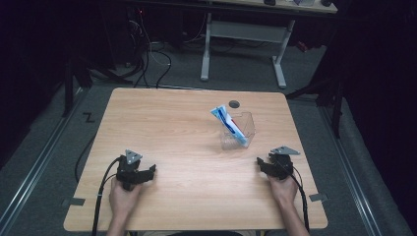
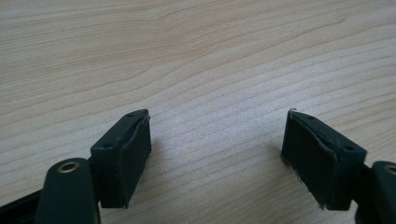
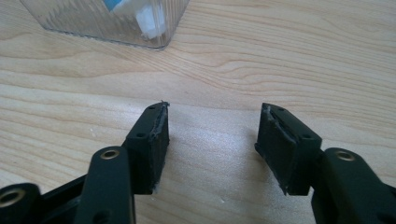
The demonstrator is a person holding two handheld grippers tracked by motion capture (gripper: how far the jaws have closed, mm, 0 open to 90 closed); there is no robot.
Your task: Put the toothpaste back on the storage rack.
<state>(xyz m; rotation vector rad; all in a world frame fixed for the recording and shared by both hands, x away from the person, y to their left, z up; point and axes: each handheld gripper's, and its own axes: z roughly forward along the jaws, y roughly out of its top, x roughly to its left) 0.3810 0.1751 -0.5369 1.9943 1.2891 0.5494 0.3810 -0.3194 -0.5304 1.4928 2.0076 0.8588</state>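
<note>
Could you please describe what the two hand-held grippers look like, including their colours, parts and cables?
Both are black. The left gripper and the right gripper each carry a grey three-cornered plate on top and trail a black cable back past the bare forearm. Each has two blocky black jaws with flat, slightly frayed pads and brass-ringed screw holes.
</note>
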